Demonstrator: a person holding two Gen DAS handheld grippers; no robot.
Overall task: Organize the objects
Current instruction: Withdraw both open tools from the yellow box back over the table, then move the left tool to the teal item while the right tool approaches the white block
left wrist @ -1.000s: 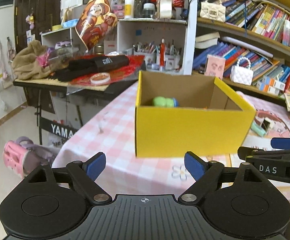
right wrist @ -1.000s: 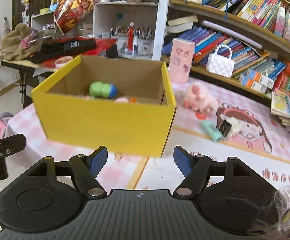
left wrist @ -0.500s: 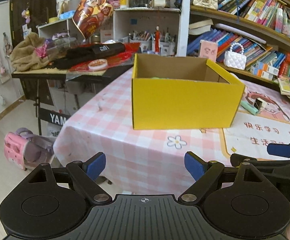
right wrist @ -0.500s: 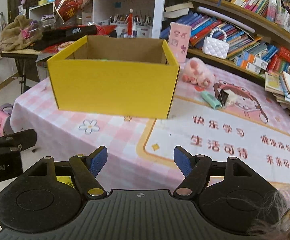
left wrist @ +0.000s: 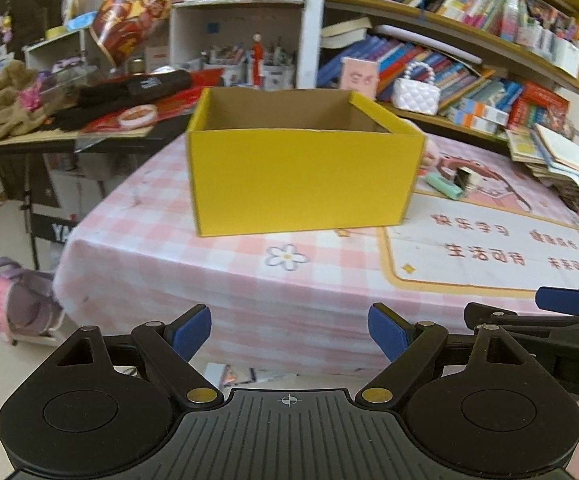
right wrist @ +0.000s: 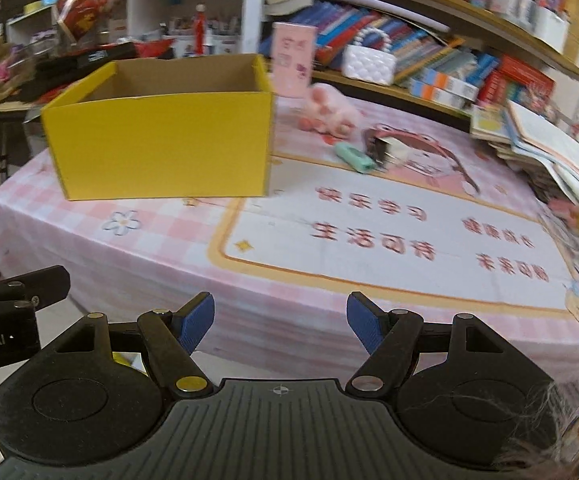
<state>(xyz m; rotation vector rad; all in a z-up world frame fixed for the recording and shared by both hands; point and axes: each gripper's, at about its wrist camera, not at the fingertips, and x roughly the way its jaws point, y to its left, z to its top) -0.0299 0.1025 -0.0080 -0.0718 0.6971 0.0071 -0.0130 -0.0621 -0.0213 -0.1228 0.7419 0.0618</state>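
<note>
yellow cardboard box (left wrist: 301, 180) stands open-topped on the pink checked tablecloth (left wrist: 161, 264), well ahead of and above the left gripper (left wrist: 289, 334), whose blue pads are spread apart with nothing between them. the right gripper (right wrist: 280, 322) hangs off the near table edge, jaws also apart and empty, the box up to its left and a green case (right wrist: 355, 157) and pink plush (right wrist: 331, 108) farther off.
</note>
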